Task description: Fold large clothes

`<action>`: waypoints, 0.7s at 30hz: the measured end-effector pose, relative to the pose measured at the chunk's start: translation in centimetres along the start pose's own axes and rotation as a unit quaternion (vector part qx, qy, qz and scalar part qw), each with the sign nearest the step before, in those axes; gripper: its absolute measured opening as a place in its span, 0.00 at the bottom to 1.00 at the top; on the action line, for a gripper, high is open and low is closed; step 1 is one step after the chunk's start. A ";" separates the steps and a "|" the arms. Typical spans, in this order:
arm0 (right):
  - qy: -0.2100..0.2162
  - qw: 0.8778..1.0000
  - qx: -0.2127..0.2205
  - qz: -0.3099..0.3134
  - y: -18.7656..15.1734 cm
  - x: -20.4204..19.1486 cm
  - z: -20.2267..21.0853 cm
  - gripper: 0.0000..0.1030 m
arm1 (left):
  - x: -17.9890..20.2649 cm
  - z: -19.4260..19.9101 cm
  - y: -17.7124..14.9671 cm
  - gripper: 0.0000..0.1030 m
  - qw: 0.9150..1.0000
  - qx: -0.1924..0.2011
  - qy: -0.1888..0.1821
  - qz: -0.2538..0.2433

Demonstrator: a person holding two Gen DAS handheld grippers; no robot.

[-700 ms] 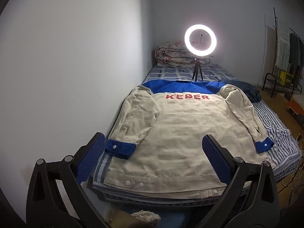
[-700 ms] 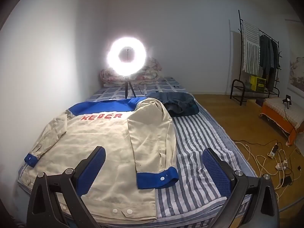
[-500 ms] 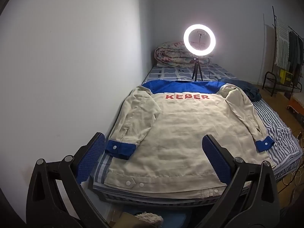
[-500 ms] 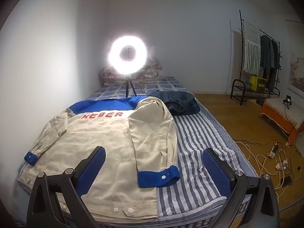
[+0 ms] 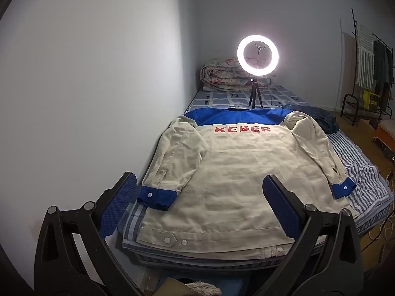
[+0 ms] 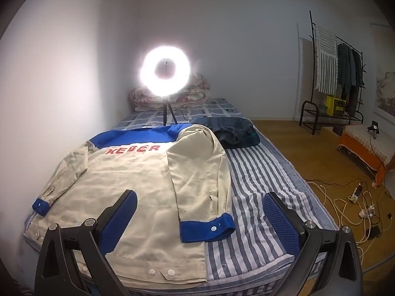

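While the cream jacket (image 5: 237, 185) lies back-up and flat across the middle of the frame on the striped bed (image 6: 266, 172), we hold the left gripper (image 5: 197, 212) and right gripper (image 6: 200, 222) wide apart and empty above its hem. No fold shows yet; we judge sleeves and body all remain to do.

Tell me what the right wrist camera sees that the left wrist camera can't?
Only the right wrist view shows the cables on the floor and the whole orange bench. Only the left shows the stuff below the bed's near end. Both show the jacket spread back-up on the bed, the ring light, the quilt and the rack.
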State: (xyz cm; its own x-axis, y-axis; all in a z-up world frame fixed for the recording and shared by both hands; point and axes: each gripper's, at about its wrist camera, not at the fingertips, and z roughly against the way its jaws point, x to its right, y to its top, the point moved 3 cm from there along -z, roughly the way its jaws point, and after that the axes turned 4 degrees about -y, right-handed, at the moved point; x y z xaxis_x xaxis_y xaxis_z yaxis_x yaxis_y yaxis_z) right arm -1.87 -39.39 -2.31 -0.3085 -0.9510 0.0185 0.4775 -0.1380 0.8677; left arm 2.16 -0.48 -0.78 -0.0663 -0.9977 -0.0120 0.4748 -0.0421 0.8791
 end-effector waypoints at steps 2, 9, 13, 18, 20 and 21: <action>0.000 1.000 -0.001 0.001 0.1 0.0 0.0 1.00 | 0.0 0.1 0.0 1.00 1.000 0.001 0.001 0.000; 0.001 1.000 -0.003 -0.003 -0.2 -0.1 -0.2 1.00 | -0.2 0.1 0.5 1.00 1.000 0.007 0.004 -0.005; 0.002 1.000 -0.003 -0.002 -0.2 -0.1 -0.2 1.00 | -0.1 0.3 0.7 1.00 1.000 0.012 0.004 -0.008; 0.001 1.000 -0.002 -0.001 -0.2 -0.1 -0.2 1.00 | 0.1 0.4 0.6 1.00 1.000 0.012 0.005 -0.007; 0.001 1.000 -0.001 0.000 -0.3 -0.1 -0.2 1.00 | 0.2 0.5 0.7 1.00 1.000 0.014 0.005 -0.008; 0.001 1.000 -0.002 -0.001 -0.2 -0.1 -0.2 1.00 | 0.2 0.4 0.8 1.00 1.000 0.014 0.005 -0.008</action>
State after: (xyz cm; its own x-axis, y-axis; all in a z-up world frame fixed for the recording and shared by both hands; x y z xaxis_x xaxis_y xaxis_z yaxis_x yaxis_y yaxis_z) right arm -1.80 -39.35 -2.60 -0.3073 -0.9515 0.0149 0.4802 -0.1416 0.8657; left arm 2.13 -0.69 0.12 -0.0644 -0.9974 -0.0320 0.4490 -0.0576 0.8917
